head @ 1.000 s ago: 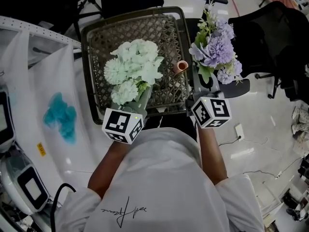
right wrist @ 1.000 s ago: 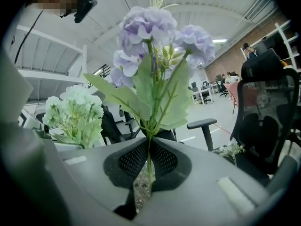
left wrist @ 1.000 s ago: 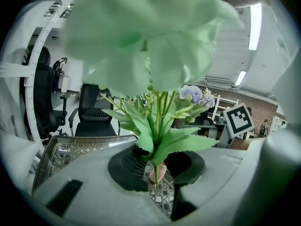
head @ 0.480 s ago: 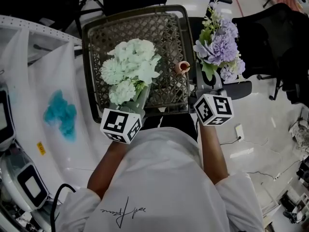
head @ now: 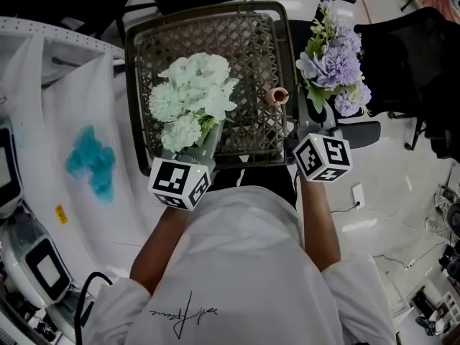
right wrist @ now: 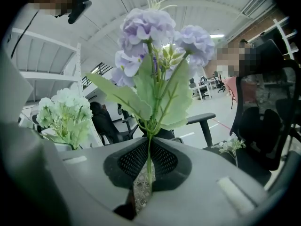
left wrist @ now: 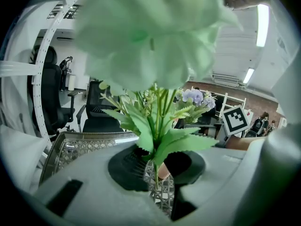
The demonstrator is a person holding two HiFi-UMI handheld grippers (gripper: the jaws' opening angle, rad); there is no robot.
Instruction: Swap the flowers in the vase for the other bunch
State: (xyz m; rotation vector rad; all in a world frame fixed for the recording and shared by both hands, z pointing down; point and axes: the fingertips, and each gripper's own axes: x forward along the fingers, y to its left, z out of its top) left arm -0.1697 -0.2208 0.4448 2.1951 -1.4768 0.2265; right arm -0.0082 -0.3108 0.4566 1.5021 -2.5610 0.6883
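My right fingers (right wrist: 164, 160) pinch the lilac bunch (head: 332, 56) by its upright stem, my left fingers (left wrist: 123, 166) clamp the pale-green bunch (head: 190, 99), and the small vase (head: 277, 96) stands between them, nearer the right.

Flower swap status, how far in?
Done: the vase looks empty on the tray, so the old bunch is out. In hand: left gripper shut on the white bunch, right gripper on the purple bunch, both clear of the vase. Left: one bunch into the vase, the other put down; which came out isn't visible.
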